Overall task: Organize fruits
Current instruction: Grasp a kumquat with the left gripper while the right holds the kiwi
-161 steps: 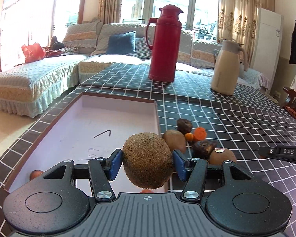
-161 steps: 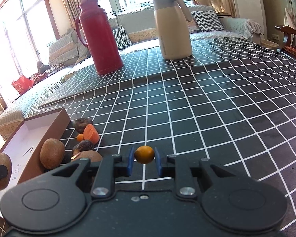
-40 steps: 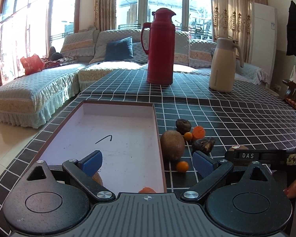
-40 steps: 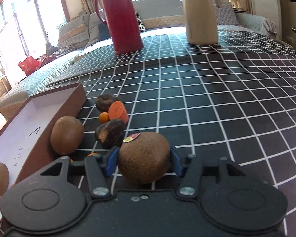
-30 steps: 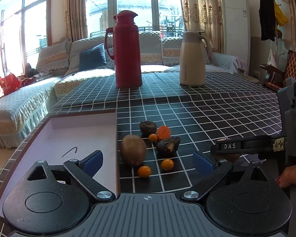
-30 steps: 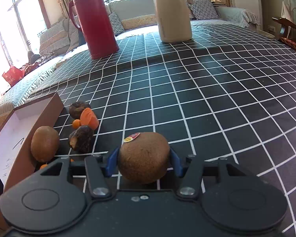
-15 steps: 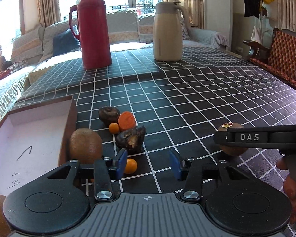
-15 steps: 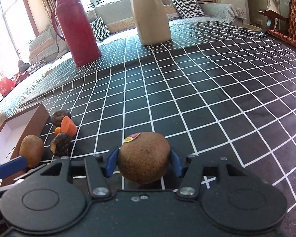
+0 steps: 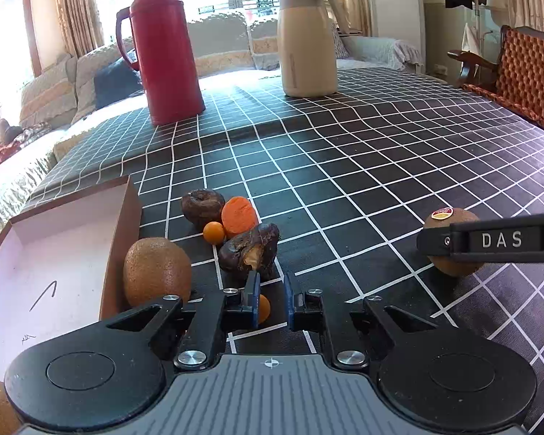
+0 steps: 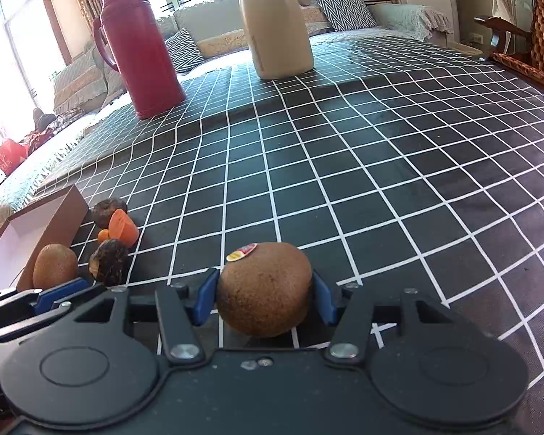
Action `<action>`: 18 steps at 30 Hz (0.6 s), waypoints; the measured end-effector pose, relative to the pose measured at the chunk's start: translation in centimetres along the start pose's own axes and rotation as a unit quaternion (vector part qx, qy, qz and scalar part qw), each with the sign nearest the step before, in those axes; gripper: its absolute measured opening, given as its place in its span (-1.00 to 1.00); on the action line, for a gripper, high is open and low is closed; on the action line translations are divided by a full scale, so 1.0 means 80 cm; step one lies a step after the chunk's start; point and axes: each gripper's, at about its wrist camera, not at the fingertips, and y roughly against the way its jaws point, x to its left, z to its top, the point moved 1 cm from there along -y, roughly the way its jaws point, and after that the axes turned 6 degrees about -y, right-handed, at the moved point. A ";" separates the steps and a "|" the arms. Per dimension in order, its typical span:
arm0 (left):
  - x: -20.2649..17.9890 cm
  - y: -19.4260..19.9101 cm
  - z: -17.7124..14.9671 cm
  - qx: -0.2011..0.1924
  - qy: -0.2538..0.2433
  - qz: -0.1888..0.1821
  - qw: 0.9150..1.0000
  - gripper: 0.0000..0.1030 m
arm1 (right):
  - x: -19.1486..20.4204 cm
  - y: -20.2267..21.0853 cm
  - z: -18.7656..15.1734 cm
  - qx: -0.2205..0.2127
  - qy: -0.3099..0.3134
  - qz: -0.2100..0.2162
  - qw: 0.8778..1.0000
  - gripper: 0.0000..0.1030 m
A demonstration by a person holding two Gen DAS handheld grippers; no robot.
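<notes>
Sorting continues: right tongs [image 10: 261,295] clench a stickered kiwi [image 10: 264,291] right of the box [image 9: 121,224], while left tongs [image 9: 271,299], just closing, pinch a small orange fruit [image 9: 263,308], boxward next.

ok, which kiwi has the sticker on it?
The kiwi clamped in the right gripper; red-and-yellow sticker on top. The other kiwi, beside the box, shows none.
</notes>
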 end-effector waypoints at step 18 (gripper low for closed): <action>0.007 0.003 -0.002 -0.021 -0.002 0.001 1.000 -0.74 | -0.007 0.003 0.001 0.008 -0.016 0.014 1.000 0.06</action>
